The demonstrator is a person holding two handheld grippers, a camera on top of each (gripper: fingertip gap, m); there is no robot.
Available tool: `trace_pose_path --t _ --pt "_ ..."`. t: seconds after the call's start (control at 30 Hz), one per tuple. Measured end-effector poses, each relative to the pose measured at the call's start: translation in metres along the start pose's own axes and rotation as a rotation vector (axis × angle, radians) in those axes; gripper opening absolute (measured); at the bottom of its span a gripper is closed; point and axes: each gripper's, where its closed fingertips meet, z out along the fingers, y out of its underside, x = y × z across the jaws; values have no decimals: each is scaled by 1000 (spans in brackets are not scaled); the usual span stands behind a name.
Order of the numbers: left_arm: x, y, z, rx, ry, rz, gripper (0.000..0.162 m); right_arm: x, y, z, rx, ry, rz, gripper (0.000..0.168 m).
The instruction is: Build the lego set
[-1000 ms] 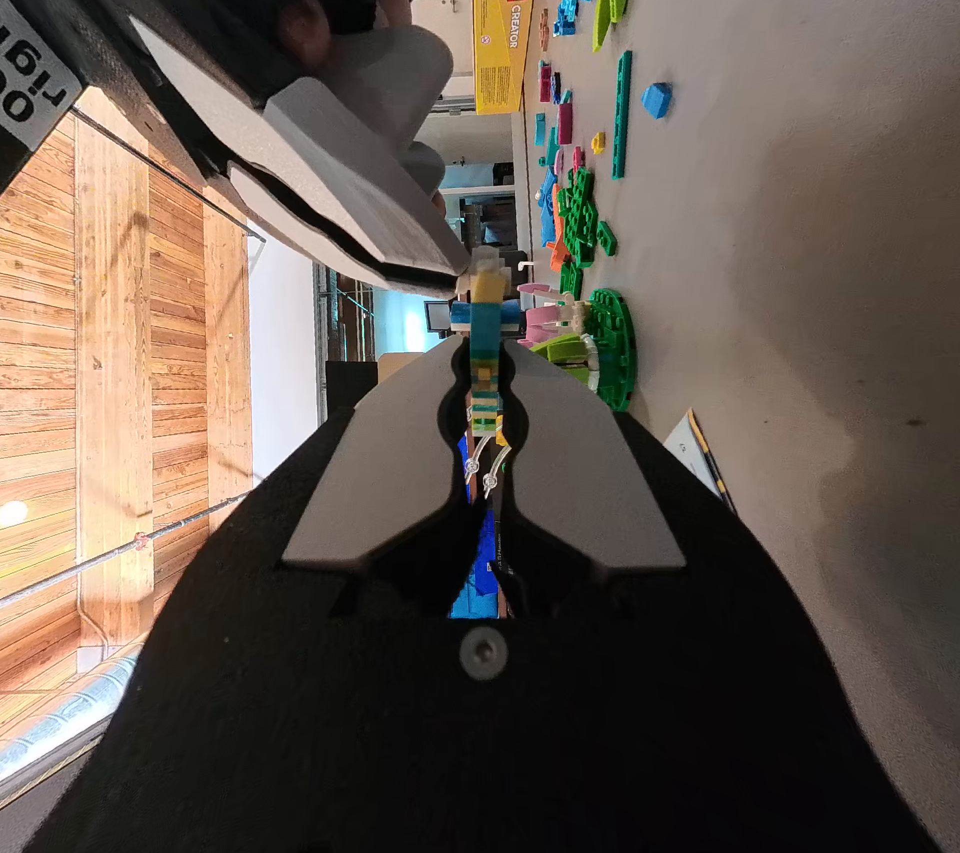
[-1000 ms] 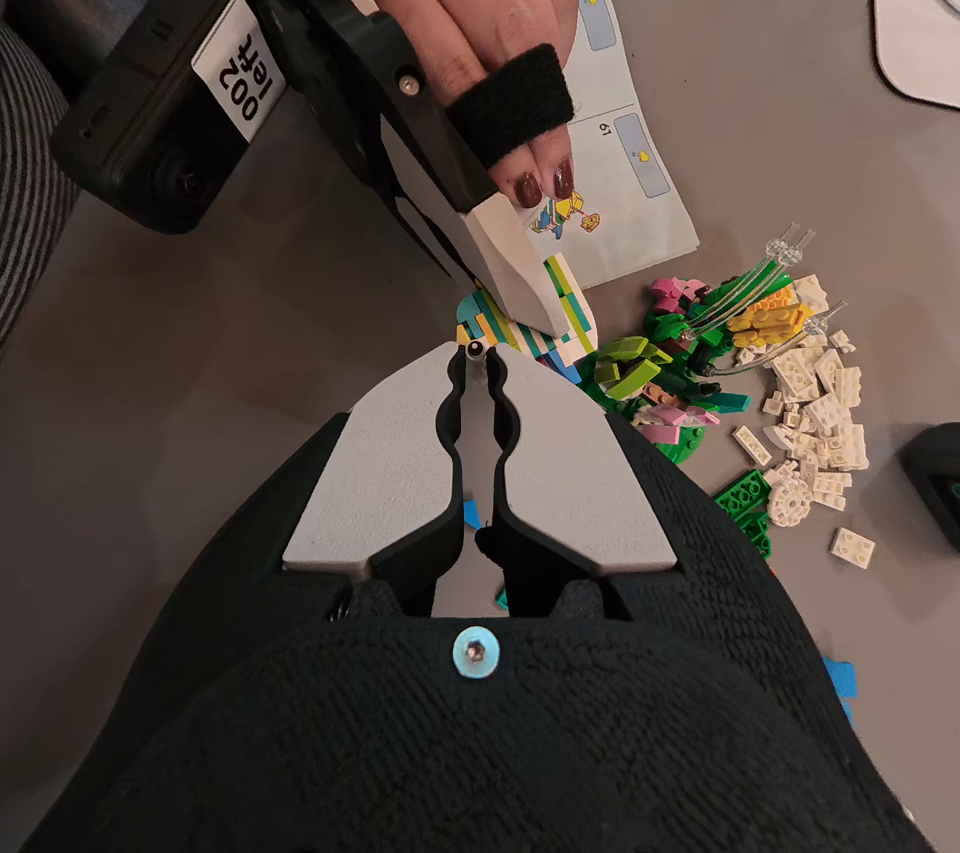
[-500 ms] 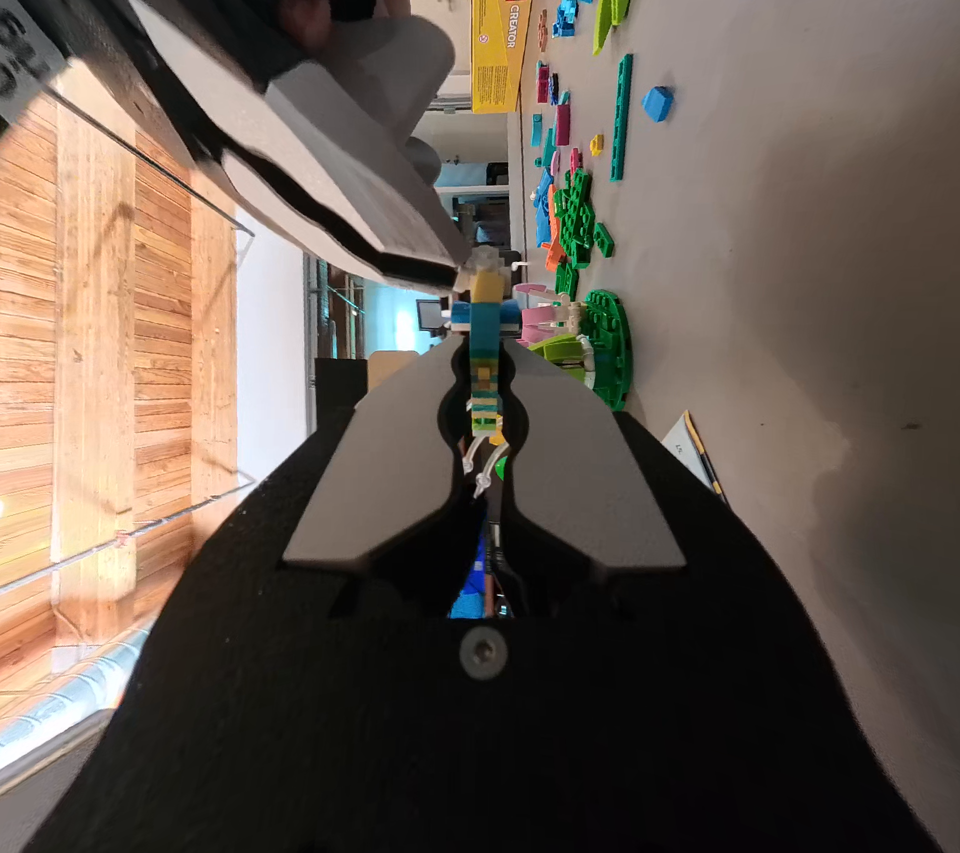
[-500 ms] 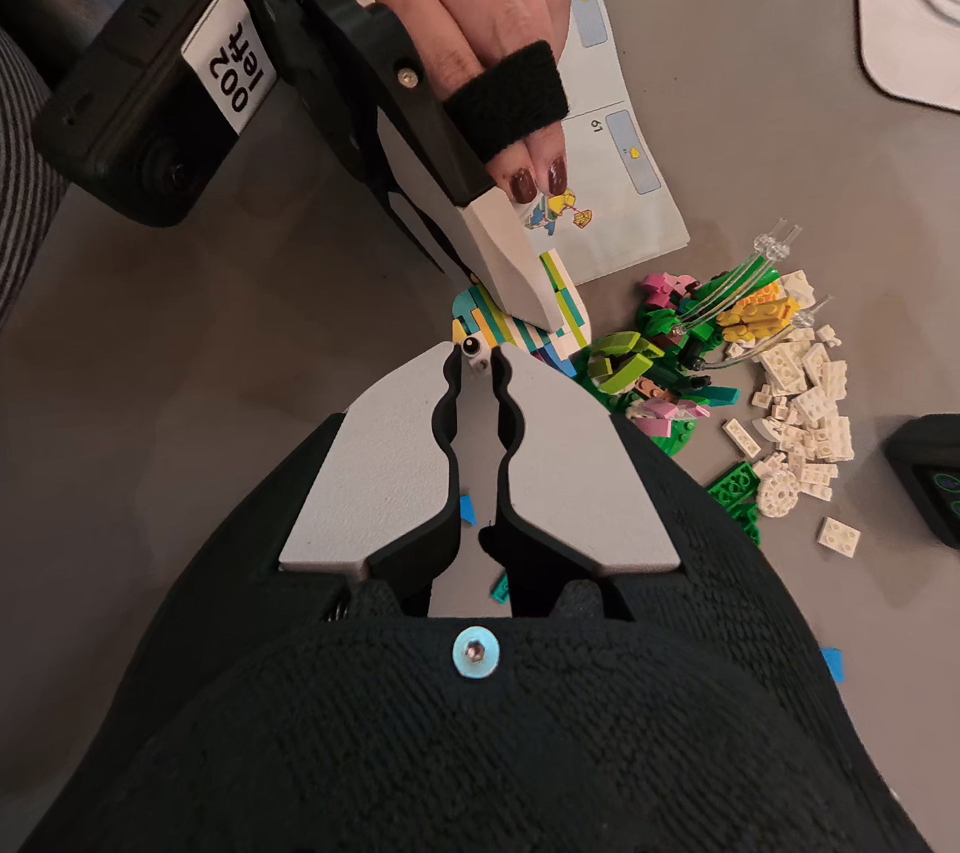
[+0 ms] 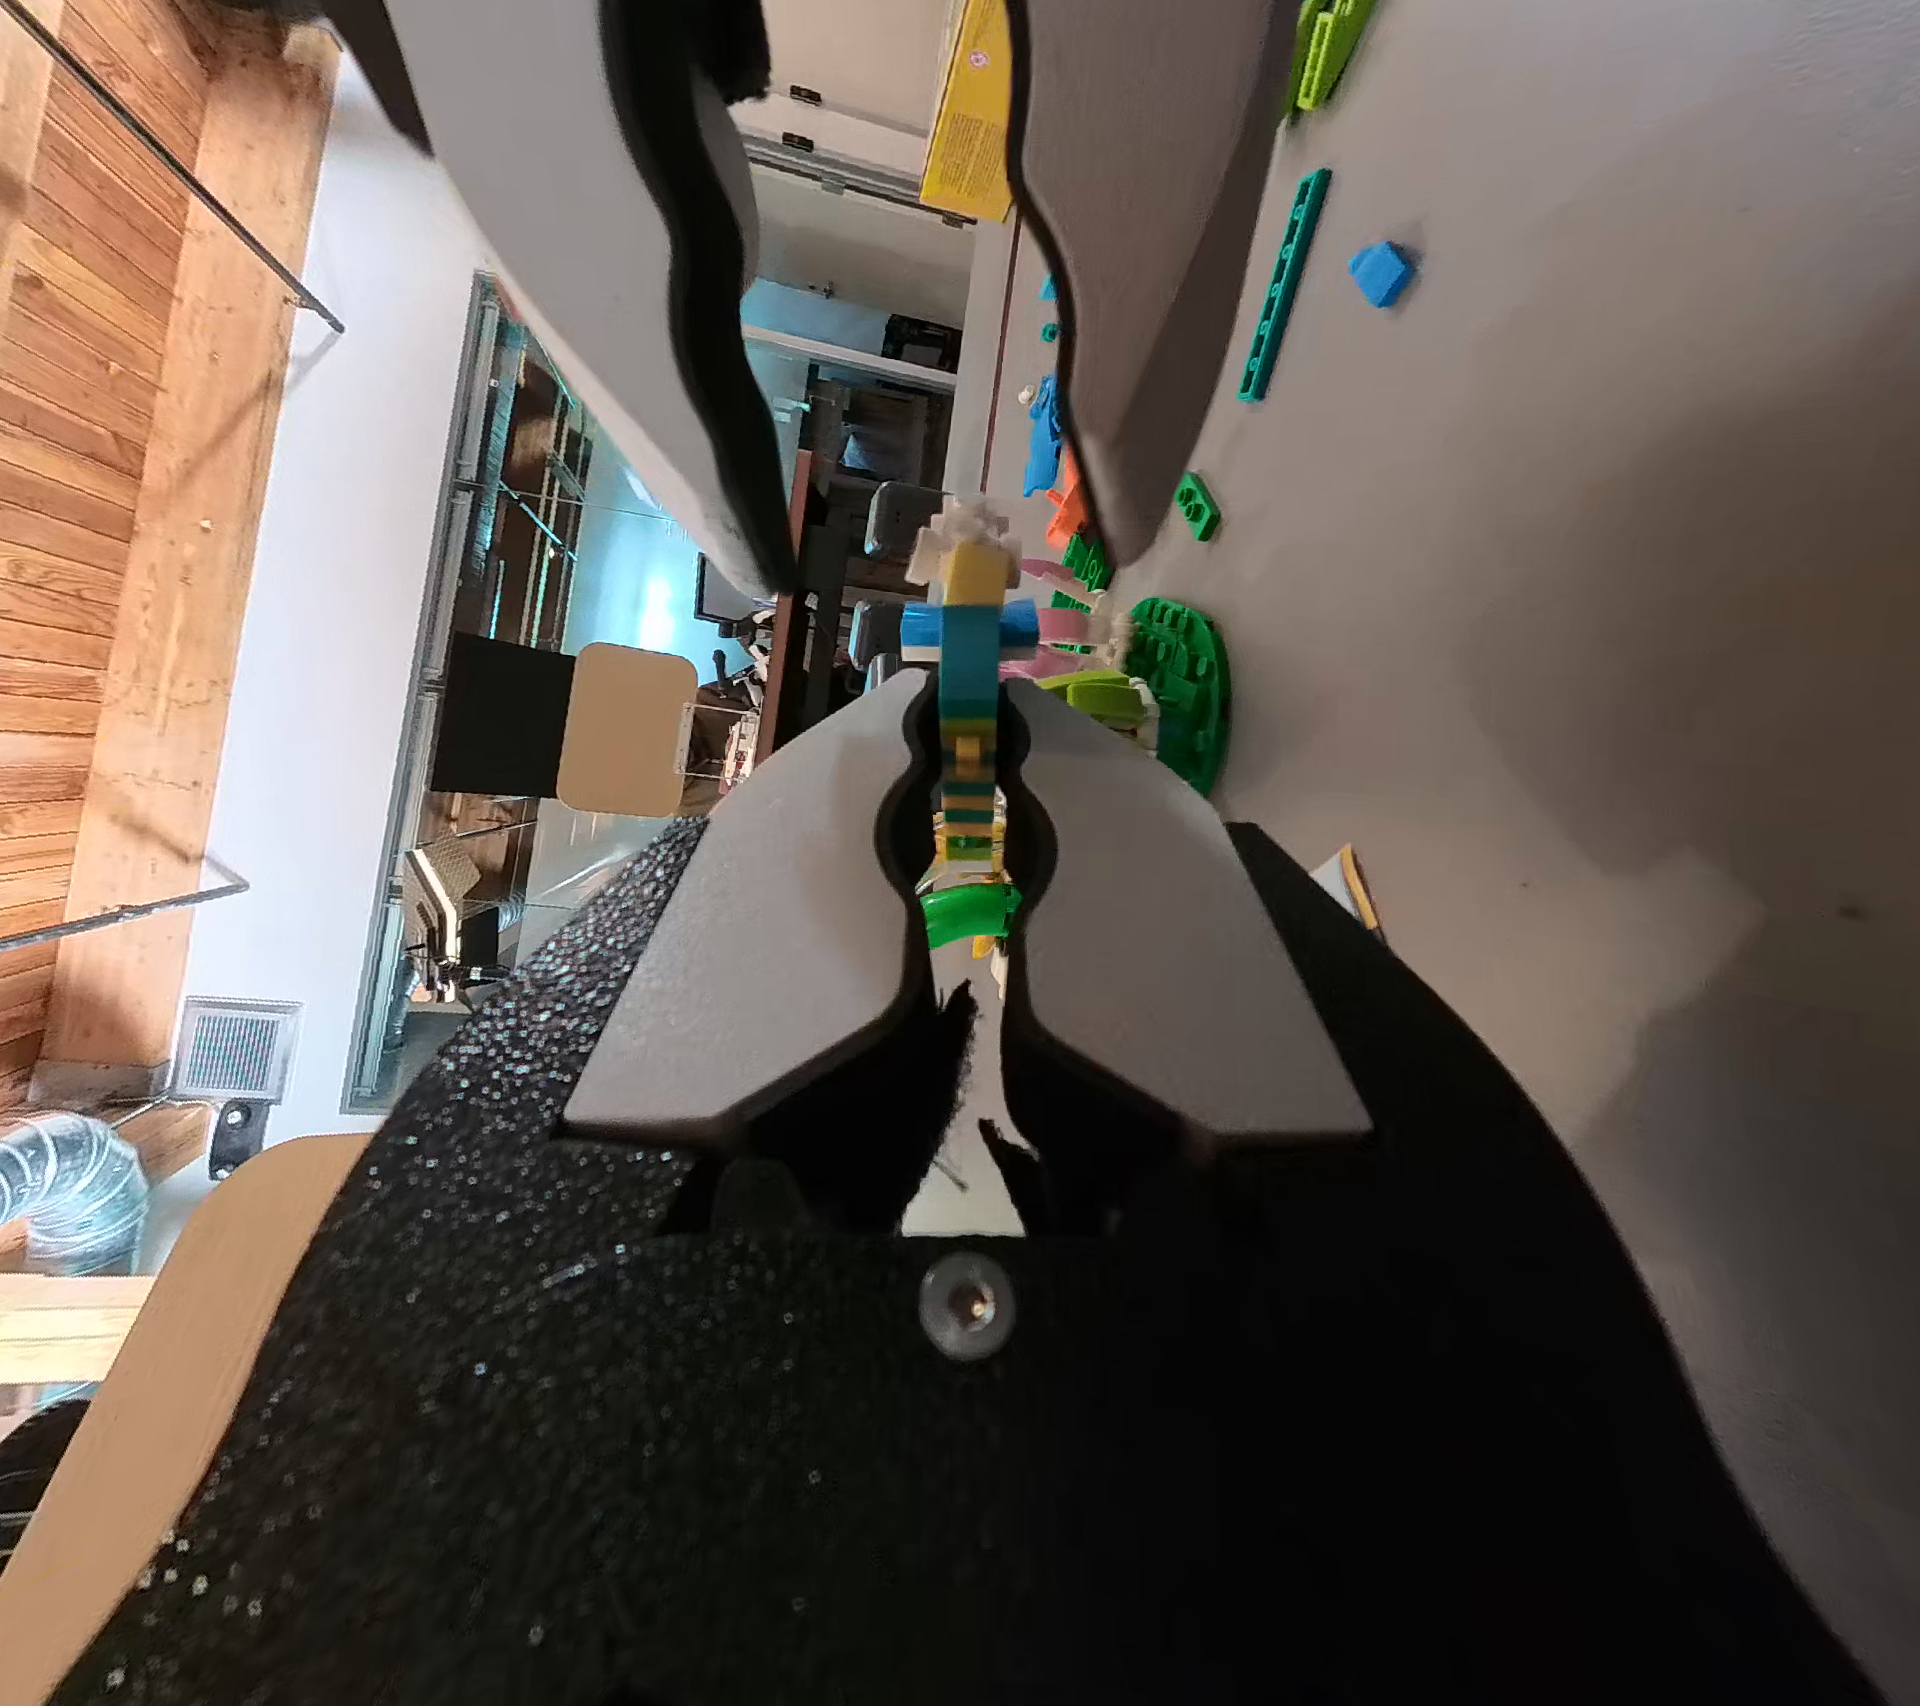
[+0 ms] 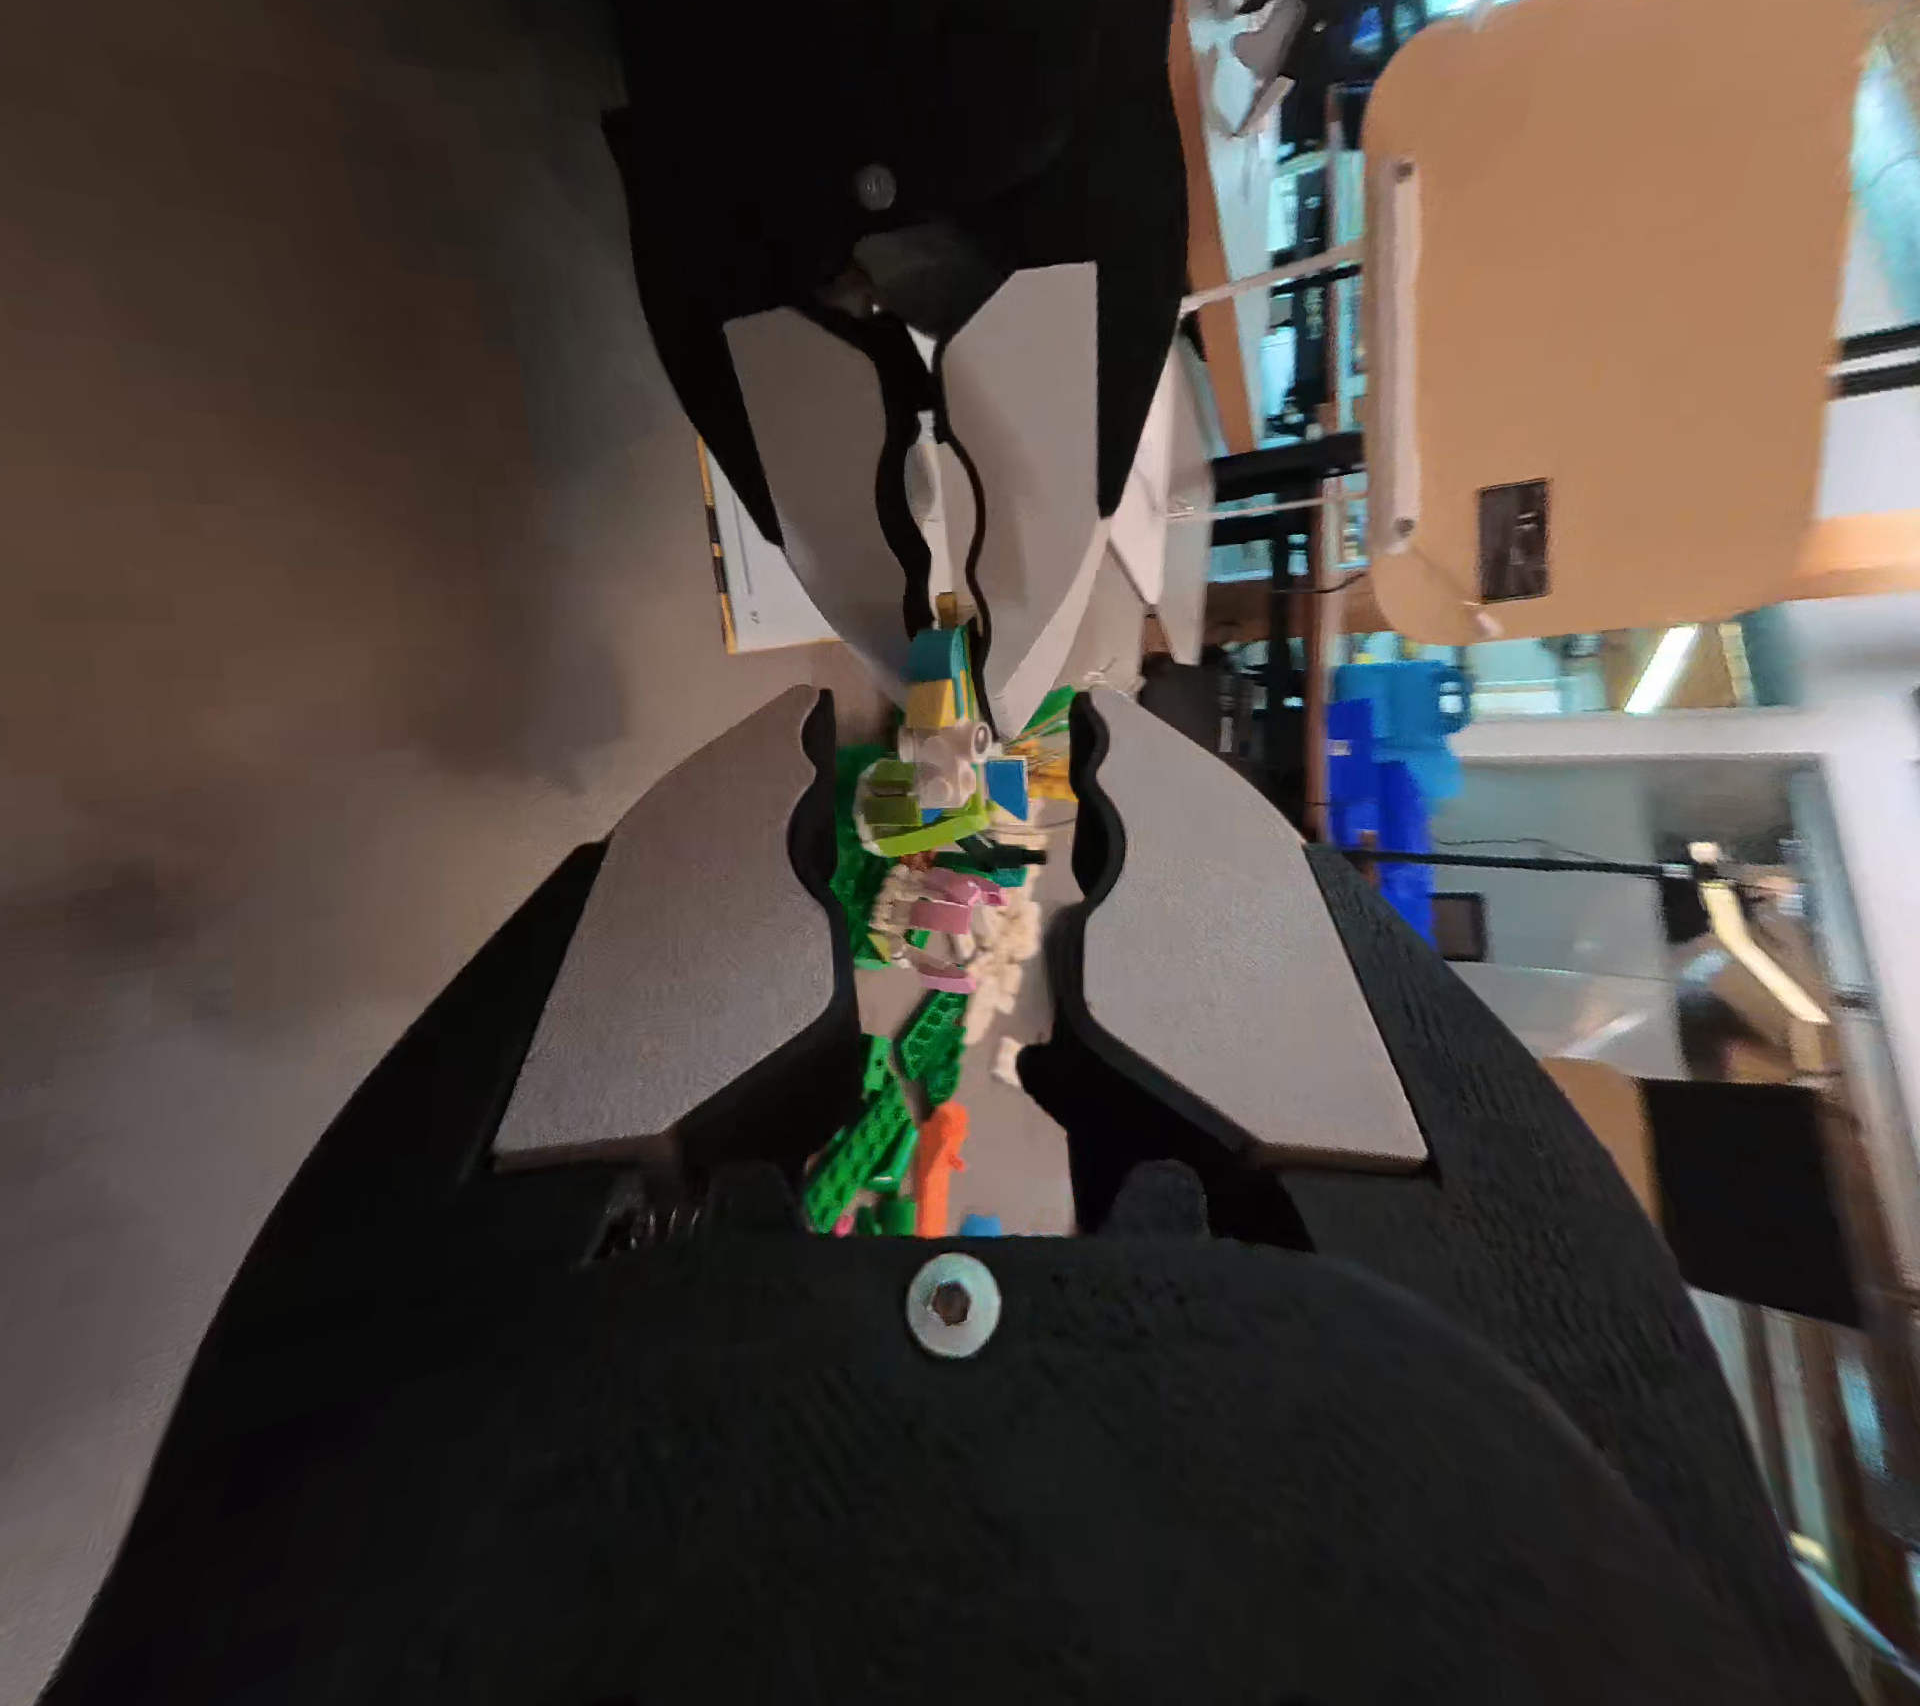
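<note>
My left gripper point(image 5: 966, 706) is shut on a small lego model point(image 5: 971, 617) of teal, yellow and white striped bricks. It holds the model in the air beside the grey table point(image 5: 1558, 513). A white eye piece point(image 6: 951, 757) sits on the model's free end. My right gripper point(image 6: 951, 711) is open and faces the left gripper point(image 6: 948, 680) head on. Its fingers point(image 5: 1117, 513) stand on either side of the model's tip without touching it. It holds nothing.
A round green plate with pink and lime pieces point(image 5: 1184, 680) lies on the table behind the model. Loose green pieces point(image 6: 883, 1137), an orange piece point(image 6: 940, 1157), a teal beam point(image 5: 1283, 285) and a blue brick point(image 5: 1382, 272) lie around. A yellow box point(image 5: 971, 87) and the booklet point(image 6: 764, 576) are nearby.
My right gripper was shut on the white eye piece against the model. It has opened, left the piece on the model and swung round to face the left gripper. The left grasp has held.
</note>
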Motion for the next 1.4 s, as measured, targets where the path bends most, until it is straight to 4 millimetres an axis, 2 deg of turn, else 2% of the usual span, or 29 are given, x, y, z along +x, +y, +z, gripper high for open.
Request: trace_pose_path --t 0.13,0.37,0.57,0.77,0.97,1.13,1.2,1.27,1.4 --pt "3 1 1 -9 14 4 8 1 4 2 -25 95 -101 37" --pt "3 -1 1 -1 23 -9 8 -8 13 7 -62 96 -139 32" --pt "6 -6 1 7 40 -17 8 -9 14 8 -67 105 -138 16" --pt "6 -6 1 4 72 -85 8 -8 15 8 -74 97 -58 14" --pt "10 -3 3 -11 118 -139 8 -10 18 10 -94 118 -93 14" --pt "10 -4 3 3 136 -205 8 -8 17 9 -48 95 111 14" --pt "10 -3 3 3 144 -229 8 -6 17 7 -33 94 153 26" --pt "10 -2 3 2 148 -235 8 -5 18 6 -33 94 156 29" --pt "13 -4 3 6 163 -231 8 -8 15 6 -23 93 105 22"
